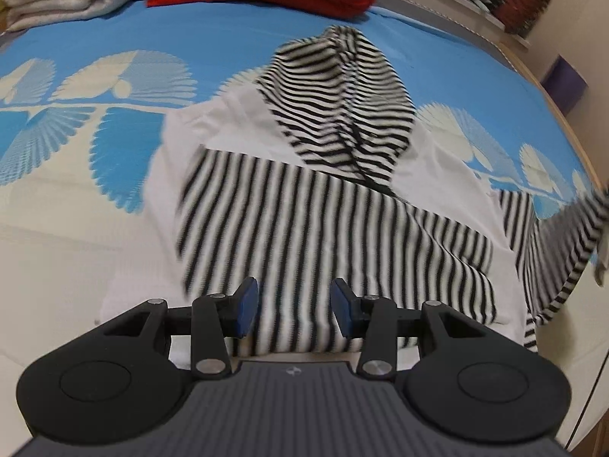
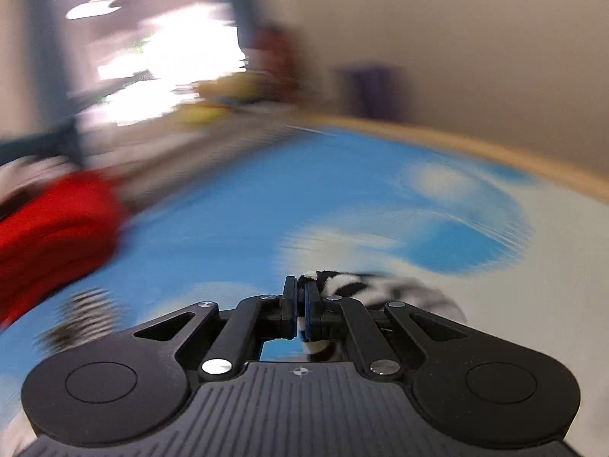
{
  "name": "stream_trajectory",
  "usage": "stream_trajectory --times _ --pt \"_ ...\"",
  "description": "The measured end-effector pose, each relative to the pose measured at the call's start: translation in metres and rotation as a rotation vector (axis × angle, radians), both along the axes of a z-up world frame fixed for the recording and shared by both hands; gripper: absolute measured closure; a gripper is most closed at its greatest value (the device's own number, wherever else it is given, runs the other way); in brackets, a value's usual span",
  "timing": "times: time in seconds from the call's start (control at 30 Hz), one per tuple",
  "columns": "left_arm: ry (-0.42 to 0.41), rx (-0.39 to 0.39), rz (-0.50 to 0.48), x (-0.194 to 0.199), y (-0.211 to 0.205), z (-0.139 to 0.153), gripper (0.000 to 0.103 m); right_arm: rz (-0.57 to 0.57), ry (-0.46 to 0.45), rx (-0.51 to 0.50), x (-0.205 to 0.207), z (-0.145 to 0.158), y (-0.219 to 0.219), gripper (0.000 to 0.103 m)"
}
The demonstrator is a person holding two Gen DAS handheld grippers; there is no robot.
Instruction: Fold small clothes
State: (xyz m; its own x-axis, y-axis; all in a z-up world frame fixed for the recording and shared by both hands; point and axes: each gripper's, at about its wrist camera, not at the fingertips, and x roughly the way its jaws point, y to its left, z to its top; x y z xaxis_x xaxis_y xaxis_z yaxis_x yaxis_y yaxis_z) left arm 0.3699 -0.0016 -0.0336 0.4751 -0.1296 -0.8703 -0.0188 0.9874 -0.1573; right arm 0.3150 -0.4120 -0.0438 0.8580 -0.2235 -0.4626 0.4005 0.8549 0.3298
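While the left gripper gapes empty, the right gripper pinches striped garment.

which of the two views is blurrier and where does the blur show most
Right wrist view: heavy motion smear over the red bundle, bedsheet and bright window, while the right gripper, shut on striped fabric, stays sharp. Left wrist view: mostly clear, with fisheye bending; the striped garment is softly blurred near the open left gripper.
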Motion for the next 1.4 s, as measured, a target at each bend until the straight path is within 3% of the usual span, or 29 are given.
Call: stream_trajectory --times 0.07,0.13,0.2,0.27,0.33,0.43,0.5,0.63,0.7,0.8,0.9,1.07,1.2,1.33,1.37,1.4 --pt "-0.004 -0.003 0.022 0.001 0.013 0.002 0.056 0.282 -0.055 0.009 0.01 0.012 0.059 0.1" --pt "-0.005 -0.013 0.049 0.002 0.025 0.005 0.056 0.616 -0.053 0.03 0.014 0.013 0.12 0.1" --pt "-0.006 -0.028 0.076 0.003 0.037 0.007 0.056 0.908 0.037 0.037 0.012 0.004 0.172 0.099" --pt "-0.007 -0.045 0.095 0.004 0.046 0.01 0.056 1.022 0.13 0.025 0.008 -0.007 0.198 0.098" --pt "-0.006 -0.067 0.115 0.005 0.053 0.011 0.056 0.98 0.186 0.02 0.009 -0.009 0.197 0.094" --pt "0.0 -0.094 0.133 0.005 0.058 0.012 0.056 0.782 0.227 0.09 0.015 0.009 0.165 0.087" --pt "0.004 -0.095 0.136 0.005 0.057 0.011 0.056 0.641 0.25 0.131 0.018 0.027 0.146 0.077" --pt "0.013 -0.091 0.101 0.005 0.042 0.006 0.056 0.452 0.258 0.218 0.008 0.034 0.112 0.072" --pt "0.013 -0.09 0.061 0.006 0.028 0.002 0.057 0.411 0.25 0.279 -0.001 0.016 0.102 0.069" --pt "0.013 -0.083 -0.003 0.006 0.003 -0.003 0.057 0.358 0.398 0.307 0.004 -0.019 0.096 0.068" --pt "0.017 -0.098 -0.063 0.009 -0.026 -0.01 0.058 0.347 0.425 0.41 0.014 -0.036 0.088 0.068" --pt "0.033 -0.117 -0.169 0.016 -0.078 -0.03 0.055 0.327 0.501 0.397 0.022 -0.062 0.088 0.068" --pt "0.069 -0.032 -0.225 0.017 -0.111 -0.052 0.055 0.278 0.593 0.508 0.024 -0.087 0.079 0.068" --pt "0.021 0.136 -0.312 0.011 -0.131 -0.064 0.056 0.261 0.624 0.531 0.027 -0.096 0.08 0.068" --pt "0.006 0.175 -0.34 0.009 -0.134 -0.064 0.061 0.265 0.624 0.528 0.028 -0.096 0.081 0.067" --pt "-0.003 0.202 -0.361 0.008 -0.136 -0.065 0.076 0.271 0.624 0.522 0.028 -0.096 0.083 0.067"
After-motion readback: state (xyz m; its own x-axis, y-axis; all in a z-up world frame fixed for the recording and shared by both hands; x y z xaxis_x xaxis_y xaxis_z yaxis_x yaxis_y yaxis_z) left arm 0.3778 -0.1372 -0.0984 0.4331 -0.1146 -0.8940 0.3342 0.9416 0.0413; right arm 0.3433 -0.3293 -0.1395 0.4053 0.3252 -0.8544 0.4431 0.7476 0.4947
